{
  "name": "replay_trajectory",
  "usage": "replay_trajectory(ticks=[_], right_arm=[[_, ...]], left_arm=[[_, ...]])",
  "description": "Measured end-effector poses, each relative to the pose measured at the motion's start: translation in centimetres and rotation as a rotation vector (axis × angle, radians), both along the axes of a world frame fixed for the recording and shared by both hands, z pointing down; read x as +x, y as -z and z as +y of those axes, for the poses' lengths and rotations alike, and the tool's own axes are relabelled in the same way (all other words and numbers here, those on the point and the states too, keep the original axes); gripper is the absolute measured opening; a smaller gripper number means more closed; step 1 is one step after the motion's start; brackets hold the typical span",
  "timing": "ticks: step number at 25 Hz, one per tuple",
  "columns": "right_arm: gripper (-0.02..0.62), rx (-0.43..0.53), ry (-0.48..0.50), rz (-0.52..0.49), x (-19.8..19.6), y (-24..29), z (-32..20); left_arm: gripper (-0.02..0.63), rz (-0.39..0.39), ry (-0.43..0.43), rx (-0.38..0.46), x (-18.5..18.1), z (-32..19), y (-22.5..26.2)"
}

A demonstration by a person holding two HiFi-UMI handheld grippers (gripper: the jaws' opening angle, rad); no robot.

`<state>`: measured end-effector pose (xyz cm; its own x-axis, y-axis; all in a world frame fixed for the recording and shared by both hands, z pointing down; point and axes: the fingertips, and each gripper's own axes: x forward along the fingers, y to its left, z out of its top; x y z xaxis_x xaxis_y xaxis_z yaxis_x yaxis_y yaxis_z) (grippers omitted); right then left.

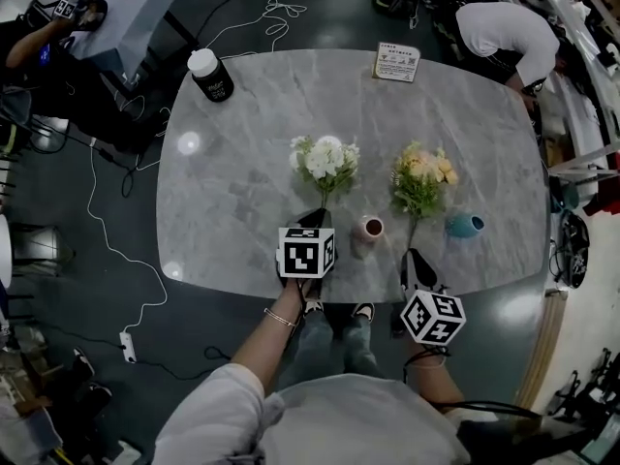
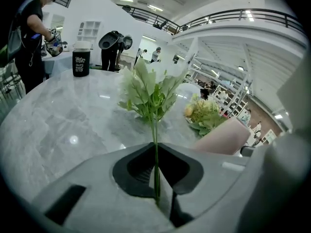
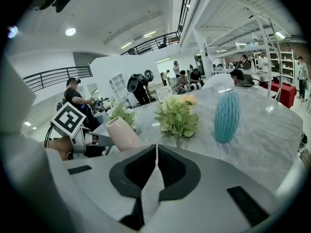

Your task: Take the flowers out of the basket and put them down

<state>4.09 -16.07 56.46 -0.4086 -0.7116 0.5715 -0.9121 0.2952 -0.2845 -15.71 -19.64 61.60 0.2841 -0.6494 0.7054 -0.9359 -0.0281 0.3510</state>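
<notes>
Pinching the thin green stem (image 2: pixel 155 152) of the white flowers (image 1: pixel 325 158) between jaws pressed tight on it, the left gripper (image 1: pixel 314 221) held the bunch over the near half of the grey marble table (image 1: pixel 242 182), blossoms pointing away from the person. Whether the bunch touched the tabletop could not be told. Beside it, to the right, were the yellow flowers (image 1: pixel 422 174), whose stem ran back toward the tip of the right gripper (image 1: pixel 414 257). That gripper's jaws were closed together, and its own view showed the stem passing just to one side of the seam, so a grip on it could not be confirmed. A pink vase (image 1: pixel 369 229) stood upright between the two grippers, near the table's front edge, and a blue vase (image 1: pixel 466 225) stood just right of the yellow bunch's stem. Well apart, at the far side, a black canister (image 1: pixel 210 76) with a white lid and a printed card (image 1: pixel 396 63) sat on the marble. A person (image 1: pixel 504 32) bent over beyond the far right corner, and a white cable (image 1: pixel 107 221) trailed across the dark floor at left.
</notes>
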Motion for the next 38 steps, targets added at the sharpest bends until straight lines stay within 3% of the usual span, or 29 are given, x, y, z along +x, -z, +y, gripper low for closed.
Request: replay_trajectory(ticks=[18, 38], right_arm=[[0.017, -0.009, 0.015, -0.015, 0.4, -0.3, -0.4], [0.017, 0.004, 0.014, -0.027, 1.3, 0.4, 0.3]], left_arm=[[0.035, 0.019, 0.031, 0.01, 0.7, -0.6, -1.4], [0.209, 0.032, 0.042, 0.041, 1.6, -0.1, -0.3]])
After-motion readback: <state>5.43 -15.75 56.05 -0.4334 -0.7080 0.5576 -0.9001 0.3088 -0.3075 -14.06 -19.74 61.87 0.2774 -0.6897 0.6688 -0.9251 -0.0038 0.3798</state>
